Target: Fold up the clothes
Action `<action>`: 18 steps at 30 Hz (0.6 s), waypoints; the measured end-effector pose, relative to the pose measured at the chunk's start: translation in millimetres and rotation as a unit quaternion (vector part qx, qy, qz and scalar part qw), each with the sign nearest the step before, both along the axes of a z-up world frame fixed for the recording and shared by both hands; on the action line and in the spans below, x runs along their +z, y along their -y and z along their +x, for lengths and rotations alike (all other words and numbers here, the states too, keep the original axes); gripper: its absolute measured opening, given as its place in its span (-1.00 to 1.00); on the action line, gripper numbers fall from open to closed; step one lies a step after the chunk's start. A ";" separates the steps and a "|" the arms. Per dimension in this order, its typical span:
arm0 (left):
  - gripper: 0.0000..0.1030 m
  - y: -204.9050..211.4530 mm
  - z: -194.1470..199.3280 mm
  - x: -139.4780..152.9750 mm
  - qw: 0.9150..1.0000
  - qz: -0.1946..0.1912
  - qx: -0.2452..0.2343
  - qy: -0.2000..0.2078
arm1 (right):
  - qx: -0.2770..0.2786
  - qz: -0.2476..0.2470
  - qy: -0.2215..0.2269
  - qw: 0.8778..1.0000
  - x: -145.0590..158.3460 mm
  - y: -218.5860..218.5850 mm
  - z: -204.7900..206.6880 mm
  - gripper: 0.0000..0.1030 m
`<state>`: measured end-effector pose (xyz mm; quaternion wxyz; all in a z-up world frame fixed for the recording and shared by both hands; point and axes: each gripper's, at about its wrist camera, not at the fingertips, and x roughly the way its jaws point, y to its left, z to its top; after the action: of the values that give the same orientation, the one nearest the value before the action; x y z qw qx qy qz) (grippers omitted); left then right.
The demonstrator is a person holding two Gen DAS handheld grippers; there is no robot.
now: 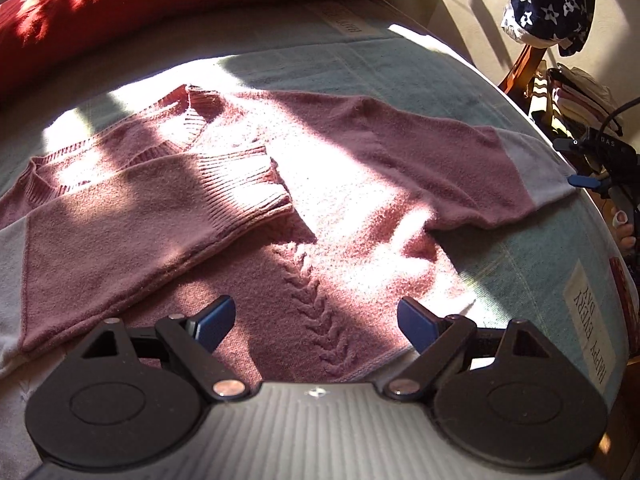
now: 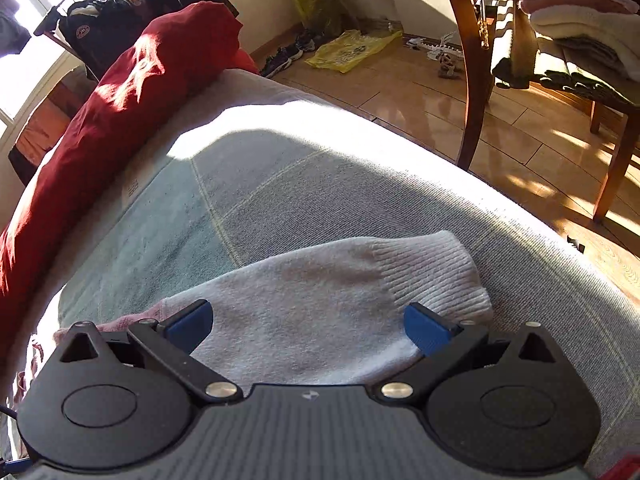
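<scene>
Cream label [image 1: 587,322] sewn on teal bedcover [image 1: 532,268], right edge of left wrist view: dark print "HAPPY EVERY DAY", rotated, running up frame

Second label [image 1: 344,20] on same cover, upper middle near red pillow [image 1: 160,4]: print too blurred to read

Black device [image 1: 608,148] at right edge: small pale letters "DAS"

Right wrist view: small printed tag [image 2: 132,190] on cover, left of centre, unreadable; round badge [image 2: 82,32] on dark garment [image 2: 104,28] upper left, unreadable; yellow bag [image 2: 352,54] on floor, dark print illegible

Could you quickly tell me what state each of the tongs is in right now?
Left tongs: open, holding nothing, above the pink sweater.
Right tongs: open, holding nothing, above the sweater's white sleeve end.
</scene>
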<state>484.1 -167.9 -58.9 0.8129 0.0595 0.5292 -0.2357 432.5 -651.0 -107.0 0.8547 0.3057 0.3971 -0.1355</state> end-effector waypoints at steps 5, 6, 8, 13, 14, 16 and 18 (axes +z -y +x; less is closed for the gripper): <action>0.71 9.3 1.3 -0.2 1.000 0.000 -0.006 -0.002 | -0.072 0.030 0.012 0.997 8.3 31.3 -19.1 1.00; 0.71 11.3 2.0 -0.1 1.000 0.000 -0.006 -0.002 | -0.081 0.049 0.025 0.995 9.9 35.5 -21.7 1.00; 0.71 15.9 3.4 -0.5 1.000 -0.001 -0.009 -0.002 | -0.079 0.070 0.039 0.994 11.8 38.5 -19.3 1.00; 0.71 25.8 2.6 -4.1 1.000 0.006 -0.023 -0.009 | -0.023 0.083 0.018 0.996 0.3 30.7 9.4 1.00; 0.71 26.6 1.9 -4.9 1.000 0.009 -0.024 -0.011 | -0.017 0.077 0.009 0.997 -3.7 29.5 13.1 1.00; 0.71 25.0 0.1 -5.7 1.000 0.013 -0.023 -0.013 | -0.031 0.044 -0.010 0.998 -3.8 30.1 15.4 1.00; 0.71 21.4 -1.0 -6.6 1.000 0.014 -0.018 -0.016 | -0.050 0.017 -0.024 0.998 3.7 30.1 16.5 1.00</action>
<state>483.1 -189.4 -65.5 0.7991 0.0769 0.5443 -0.2434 448.9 -681.1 -103.4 0.8318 0.3366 0.4035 -0.1788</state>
